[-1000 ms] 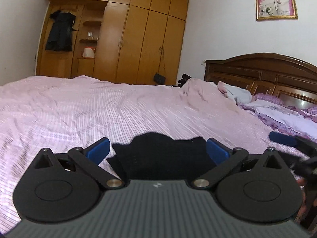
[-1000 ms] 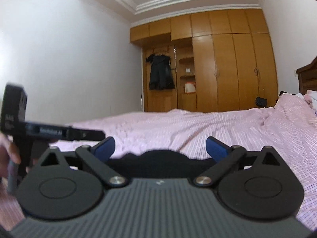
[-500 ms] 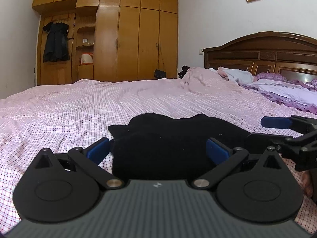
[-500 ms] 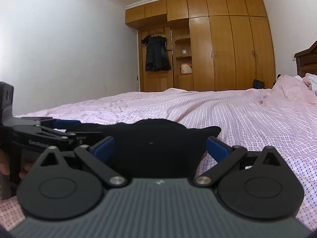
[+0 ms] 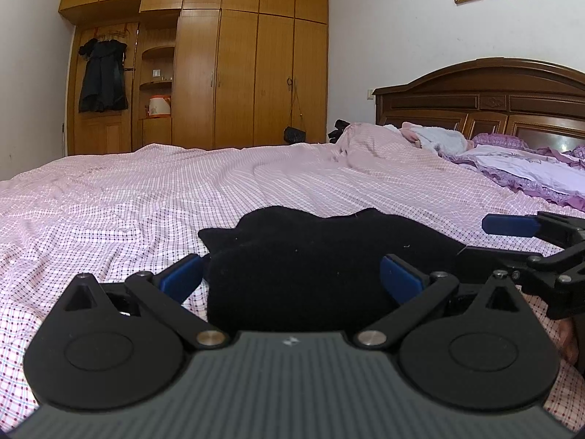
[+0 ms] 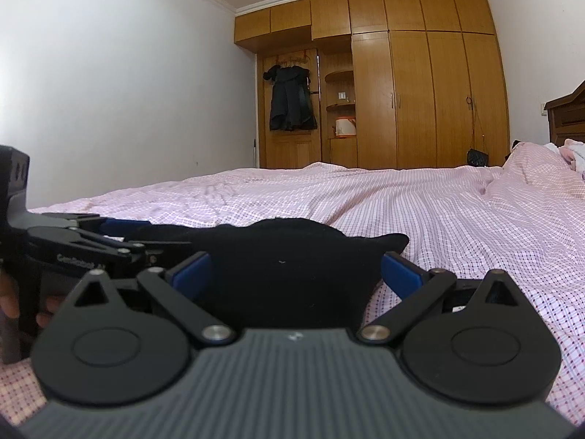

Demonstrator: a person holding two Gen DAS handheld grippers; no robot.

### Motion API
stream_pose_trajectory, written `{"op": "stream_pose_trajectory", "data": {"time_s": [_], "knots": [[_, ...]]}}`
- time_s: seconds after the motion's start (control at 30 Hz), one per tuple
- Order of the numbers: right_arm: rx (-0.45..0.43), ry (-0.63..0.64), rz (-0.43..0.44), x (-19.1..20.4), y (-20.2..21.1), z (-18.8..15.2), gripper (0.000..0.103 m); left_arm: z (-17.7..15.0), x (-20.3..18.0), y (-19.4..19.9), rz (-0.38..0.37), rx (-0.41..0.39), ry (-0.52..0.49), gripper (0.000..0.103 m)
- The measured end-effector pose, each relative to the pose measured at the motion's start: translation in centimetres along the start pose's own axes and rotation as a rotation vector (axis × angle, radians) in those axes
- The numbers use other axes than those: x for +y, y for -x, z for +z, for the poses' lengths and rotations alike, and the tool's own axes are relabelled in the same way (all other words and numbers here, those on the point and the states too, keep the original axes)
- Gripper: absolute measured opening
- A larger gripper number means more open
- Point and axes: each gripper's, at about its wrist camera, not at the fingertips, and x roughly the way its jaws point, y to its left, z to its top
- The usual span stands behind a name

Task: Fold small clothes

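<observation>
A small black garment [image 5: 314, 256] lies in a low heap on the pink checked bed sheet [image 5: 146, 197]. My left gripper [image 5: 290, 278] is open, low over the sheet, its blue pads on either side of the garment's near edge. My right gripper [image 6: 296, 270] is also open, its pads straddling the same garment [image 6: 285, 256] from the other side. Each gripper shows in the other's view: the right one at the right edge of the left wrist view [image 5: 541, 252], the left one at the left edge of the right wrist view [image 6: 91, 241]. Neither grips the cloth.
A wooden headboard [image 5: 482, 102] with purple and white pillows [image 5: 519, 172] stands at the right. A wooden wardrobe [image 5: 234, 66] fills the far wall, with a black coat [image 5: 102, 77] hanging on it. A small black bag [image 5: 294, 134] hangs there.
Both grippers have dropped from a raised pose down to the sheet. The black garment now rests on the bed in a heap between the open pads.
</observation>
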Motion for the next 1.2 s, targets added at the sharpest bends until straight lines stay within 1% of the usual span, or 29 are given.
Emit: {"op": "stream_pose_trajectory", "data": {"time_s": [1.2], "knots": [[0.008,0.014,0.003,0.2,-0.5,0.1,0.102,-0.7,0.4,-1.4,-0.003,0.018,0.012,0.103]]}}
